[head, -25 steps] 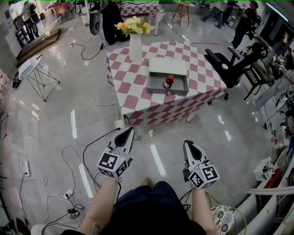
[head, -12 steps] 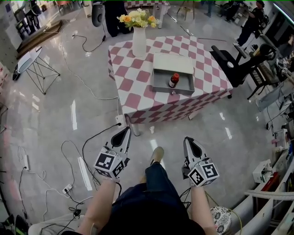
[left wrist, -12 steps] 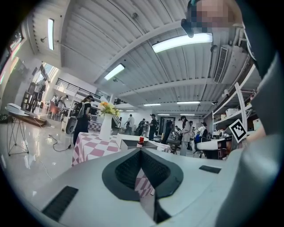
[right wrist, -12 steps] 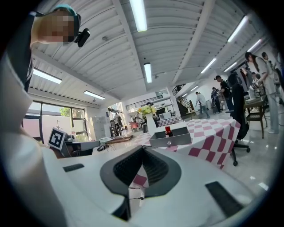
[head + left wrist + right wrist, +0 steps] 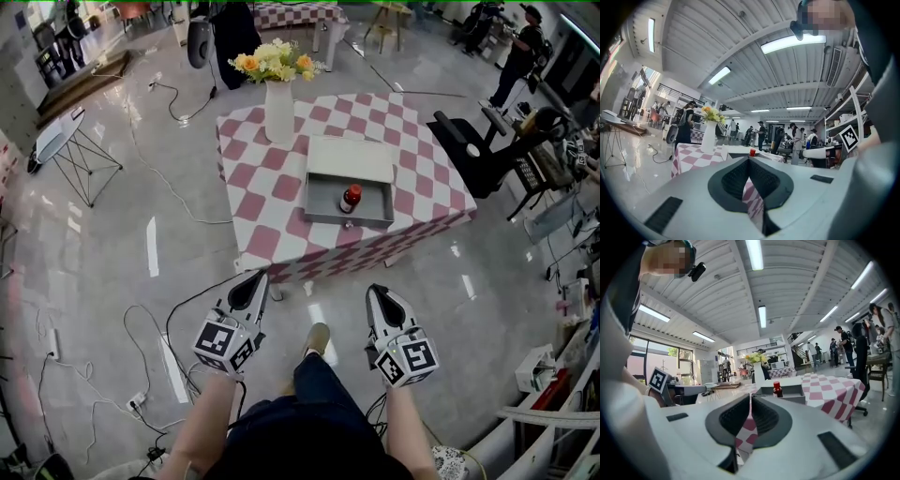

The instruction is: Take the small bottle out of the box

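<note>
Small bottle [image 5: 350,198] well ahead — L hand-held gripper [image 5: 258,276] clenched; R hand-held gripper [image 5: 377,290] just opening, empty.

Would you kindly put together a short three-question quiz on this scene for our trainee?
1. True or false: the small bottle stands upright inside the box.
2. What else stands on the table? A) a vase of flowers B) a kettle C) a laptop
3. Fill in: the bottle's cap is ___.
Key: 1 true; 2 A; 3 red.
</note>
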Demonstrator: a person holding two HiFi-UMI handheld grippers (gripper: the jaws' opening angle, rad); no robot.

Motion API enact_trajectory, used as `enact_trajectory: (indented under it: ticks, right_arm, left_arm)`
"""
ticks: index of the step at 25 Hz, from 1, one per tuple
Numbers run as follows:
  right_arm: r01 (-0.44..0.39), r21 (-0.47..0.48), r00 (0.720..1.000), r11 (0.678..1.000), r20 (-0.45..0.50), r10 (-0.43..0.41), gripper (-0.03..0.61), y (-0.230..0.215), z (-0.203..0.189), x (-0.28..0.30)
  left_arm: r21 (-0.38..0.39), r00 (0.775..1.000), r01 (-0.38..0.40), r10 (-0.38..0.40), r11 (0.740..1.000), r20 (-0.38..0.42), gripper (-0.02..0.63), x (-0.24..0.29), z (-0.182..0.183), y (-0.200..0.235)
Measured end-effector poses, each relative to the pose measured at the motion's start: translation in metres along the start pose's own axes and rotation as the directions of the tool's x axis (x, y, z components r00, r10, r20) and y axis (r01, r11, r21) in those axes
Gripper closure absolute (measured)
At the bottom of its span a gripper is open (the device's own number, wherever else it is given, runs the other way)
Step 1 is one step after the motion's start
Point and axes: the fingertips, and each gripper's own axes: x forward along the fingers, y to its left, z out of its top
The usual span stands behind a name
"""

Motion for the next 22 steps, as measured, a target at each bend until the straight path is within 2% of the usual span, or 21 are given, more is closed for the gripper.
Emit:
enact_trajectory:
  ticks: [1,9,22]
  right_arm:
    - [-0.004,0.000,1.000,1.000,0.001,0.004,0.573,-0.005,0.003,0.006]
    - [-0.043,0.000,0.999,0.999,-0.034,0.043,0.574,-0.038,0.014,0.055]
    - [-0.054,-0.010,0.996,0.998,-0.077,0.053,0.574,-0.107,0.023,0.100]
  left_arm:
    - [0.006,1.000,0.009,-0.009,1.000,-0.002,0.612,0.009,0.002,-0.001]
    - [0.016,0.999,0.042,-0.042,0.999,-0.009,0.612,0.068,0.013,0.006]
    - [0.014,0.998,0.059,-0.059,0.998,-0.018,0.612,0.145,0.017,0.001]
